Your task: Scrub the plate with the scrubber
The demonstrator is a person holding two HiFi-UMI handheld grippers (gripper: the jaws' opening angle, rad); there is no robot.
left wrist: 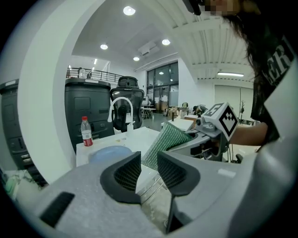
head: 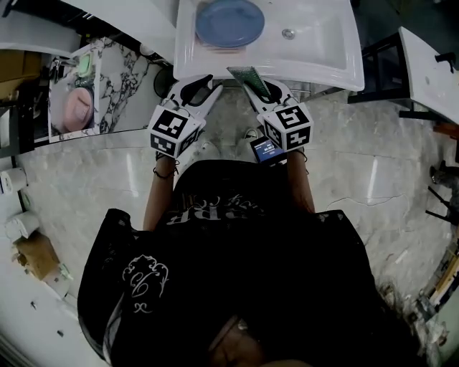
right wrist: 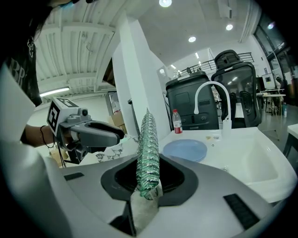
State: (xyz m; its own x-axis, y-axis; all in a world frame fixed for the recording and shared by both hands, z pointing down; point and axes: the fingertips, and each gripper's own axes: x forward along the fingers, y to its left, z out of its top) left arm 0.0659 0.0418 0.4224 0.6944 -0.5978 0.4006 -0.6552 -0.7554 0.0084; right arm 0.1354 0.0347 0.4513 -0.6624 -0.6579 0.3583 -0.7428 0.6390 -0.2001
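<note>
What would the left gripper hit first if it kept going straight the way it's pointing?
The left gripper would probably meet the white sink at its front edge, seen between its open jaws. The blue plate lies farther in, to the left; depth is hard to judge.

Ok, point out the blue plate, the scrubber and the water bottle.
blue plate [head: 229,21], head view, centre of its face.
scrubber [right wrist: 148,144], right gripper view, its green mesh edge.
water bottle [left wrist: 86,137], left gripper view, its red label.
</note>
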